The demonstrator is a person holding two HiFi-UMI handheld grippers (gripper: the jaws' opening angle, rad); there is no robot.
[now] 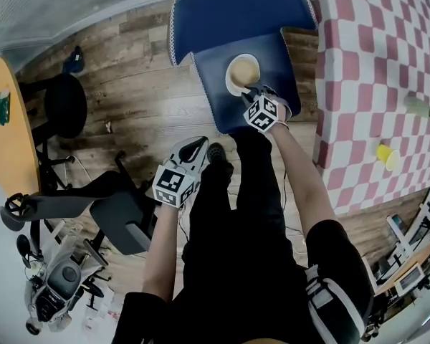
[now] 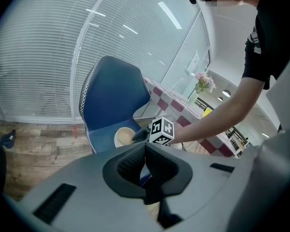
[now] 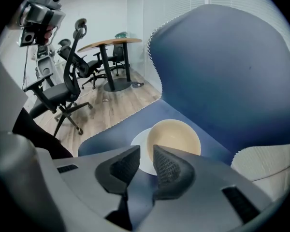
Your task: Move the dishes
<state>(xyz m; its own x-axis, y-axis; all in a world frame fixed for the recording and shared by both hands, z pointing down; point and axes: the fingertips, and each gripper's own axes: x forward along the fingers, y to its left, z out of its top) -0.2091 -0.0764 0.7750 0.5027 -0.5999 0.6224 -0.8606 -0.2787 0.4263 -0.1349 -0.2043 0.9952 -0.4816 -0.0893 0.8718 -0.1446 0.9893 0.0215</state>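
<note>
**A:** Where are the dishes?

**B:** On the seat of the blue padded chair with white stitched edging (image 1: 216, 100). A round cream bowl (image 3: 175, 138) sits on a flat white plate (image 3: 140, 154), about mid-seat.

**A:** And the tools?

**B:** The right gripper (image 3: 146, 152) hovers over the seat, its jaws apart. Nothing is between them, and the bowl's near rim lies just beyond the tips. The left gripper (image 2: 145, 147) hangs in front of the chair, off the seat. Its jaws are pressed together and empty.

**A:** So which step is this?

**B:** I'd say the reach for the first pick, since nothing is gripped yet.

**A:** What does the next move need?

**B:** Probably one jaw goes inside the bowl's wall and the other outside, then they close on the rim. The bowl only rests on the plate (it may slide), so a straight lift off the seat seems safest.
</note>
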